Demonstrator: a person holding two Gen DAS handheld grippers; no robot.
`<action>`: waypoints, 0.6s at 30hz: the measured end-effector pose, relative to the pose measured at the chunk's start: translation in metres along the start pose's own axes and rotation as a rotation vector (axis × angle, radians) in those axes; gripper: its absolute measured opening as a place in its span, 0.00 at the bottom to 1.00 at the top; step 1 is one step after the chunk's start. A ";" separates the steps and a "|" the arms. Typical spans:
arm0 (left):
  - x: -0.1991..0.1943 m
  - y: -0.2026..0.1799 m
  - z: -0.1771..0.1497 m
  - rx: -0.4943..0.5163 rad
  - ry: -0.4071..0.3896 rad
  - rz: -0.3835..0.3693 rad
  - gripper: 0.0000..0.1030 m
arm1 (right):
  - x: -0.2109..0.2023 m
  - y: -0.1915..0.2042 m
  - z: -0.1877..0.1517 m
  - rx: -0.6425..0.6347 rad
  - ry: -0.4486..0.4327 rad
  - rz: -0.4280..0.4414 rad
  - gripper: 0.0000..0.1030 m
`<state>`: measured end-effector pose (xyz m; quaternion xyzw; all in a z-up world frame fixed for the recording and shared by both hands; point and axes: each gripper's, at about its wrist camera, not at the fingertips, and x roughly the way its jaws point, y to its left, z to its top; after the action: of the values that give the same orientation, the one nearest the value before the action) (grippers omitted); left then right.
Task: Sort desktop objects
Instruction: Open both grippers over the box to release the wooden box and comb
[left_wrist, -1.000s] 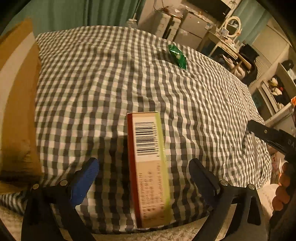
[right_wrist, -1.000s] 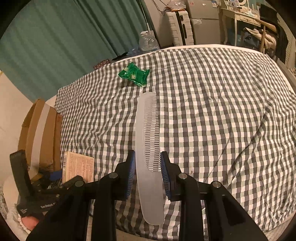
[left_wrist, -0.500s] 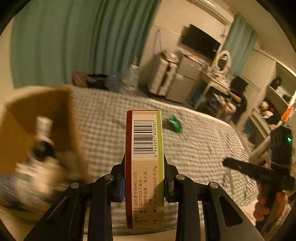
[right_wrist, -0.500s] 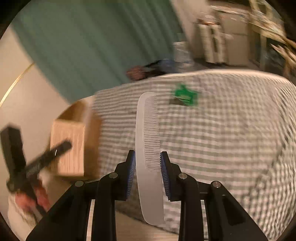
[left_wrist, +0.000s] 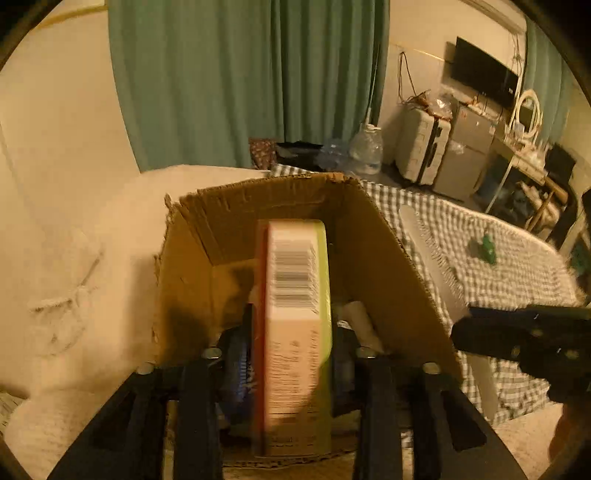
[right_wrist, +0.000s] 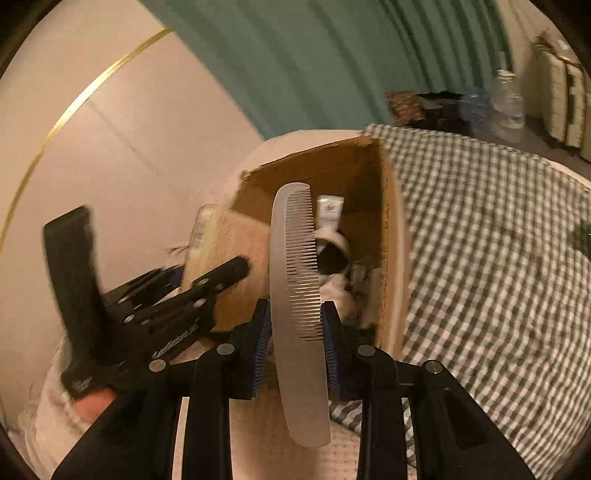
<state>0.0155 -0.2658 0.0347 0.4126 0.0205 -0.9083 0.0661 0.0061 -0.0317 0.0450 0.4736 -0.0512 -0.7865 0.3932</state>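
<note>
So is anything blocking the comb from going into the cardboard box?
Nothing visible does. The comb sits in the right gripper over the open cardboard box; inside lies a tube, leaving room.

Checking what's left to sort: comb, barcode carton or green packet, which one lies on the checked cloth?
The green packet, alone on the checked cloth; comb and barcode carton are up at the cardboard box.

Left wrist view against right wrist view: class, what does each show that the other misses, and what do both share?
Only the left wrist view shows the television and the round mirror. Only the right wrist view shows the white tube inside the box and the gold wall strip. Both show the cardboard box, the comb, the checked cloth and the green curtain.
</note>
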 end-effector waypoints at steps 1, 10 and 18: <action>-0.002 -0.003 -0.002 0.016 -0.023 0.015 0.83 | -0.006 -0.002 0.000 0.003 -0.027 -0.013 0.68; -0.032 -0.042 -0.013 0.038 -0.111 -0.030 0.97 | -0.091 -0.048 -0.009 0.012 -0.250 -0.178 0.79; -0.047 -0.112 -0.026 0.112 -0.119 -0.098 0.99 | -0.158 -0.163 -0.080 0.204 -0.246 -0.441 0.79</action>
<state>0.0504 -0.1479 0.0514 0.3594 -0.0139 -0.9331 -0.0005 0.0139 0.2090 0.0390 0.4114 -0.0729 -0.8955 0.1535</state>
